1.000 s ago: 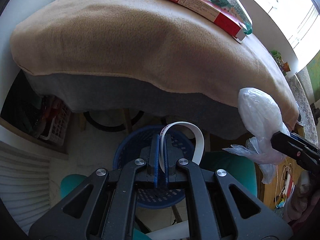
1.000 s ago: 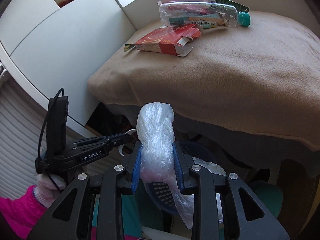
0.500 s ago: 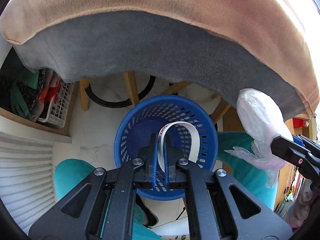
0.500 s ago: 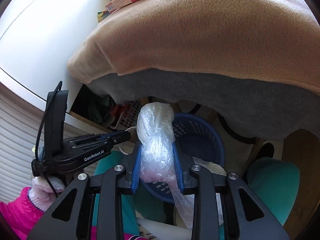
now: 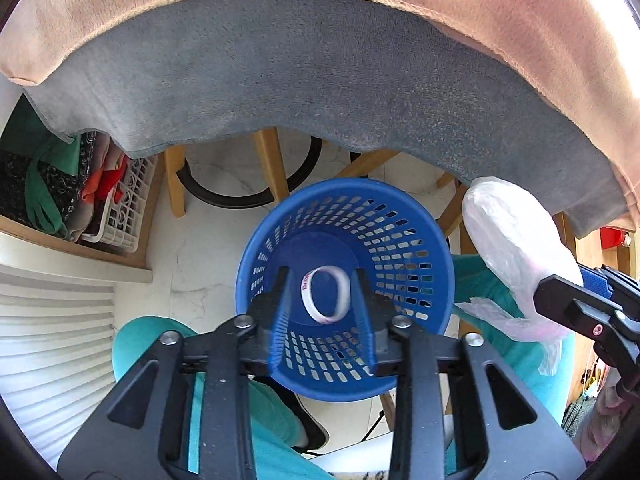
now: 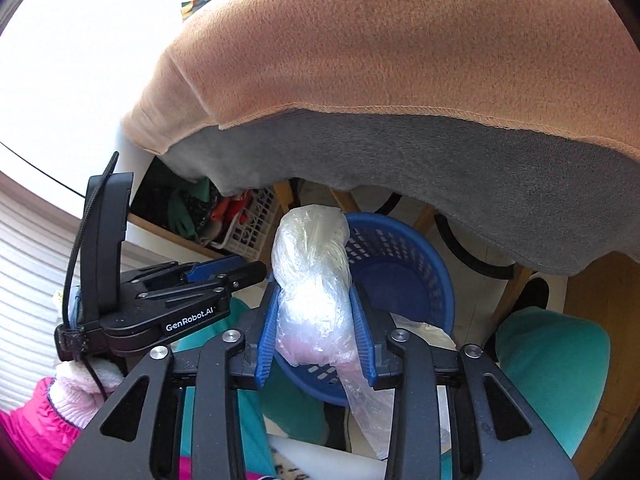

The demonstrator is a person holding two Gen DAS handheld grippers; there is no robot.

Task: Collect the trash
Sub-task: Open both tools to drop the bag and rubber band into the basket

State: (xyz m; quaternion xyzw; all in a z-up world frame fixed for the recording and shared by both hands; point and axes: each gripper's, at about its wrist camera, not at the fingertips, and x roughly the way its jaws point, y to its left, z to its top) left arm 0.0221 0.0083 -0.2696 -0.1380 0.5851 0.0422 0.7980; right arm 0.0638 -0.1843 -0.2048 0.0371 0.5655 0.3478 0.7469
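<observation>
Right wrist view: right gripper [image 6: 316, 320] jaws opening, plastic bag [image 6: 312, 280] upright between them, blue basket [image 6: 424, 280] directly below; left gripper [image 5: 320, 312] jaws opening, white band [image 5: 326, 294] loose over the basket.

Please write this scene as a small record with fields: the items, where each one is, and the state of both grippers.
bin: blue basket on the floor, under the edge of the covered table
white ring: inside the basket, free between the pads
left gripper: over the basket, jaws opening, nothing gripped
plastic bag: twisted, between the right pads, above the basket
right gripper: jaws opening, bag not yet fallen
</observation>
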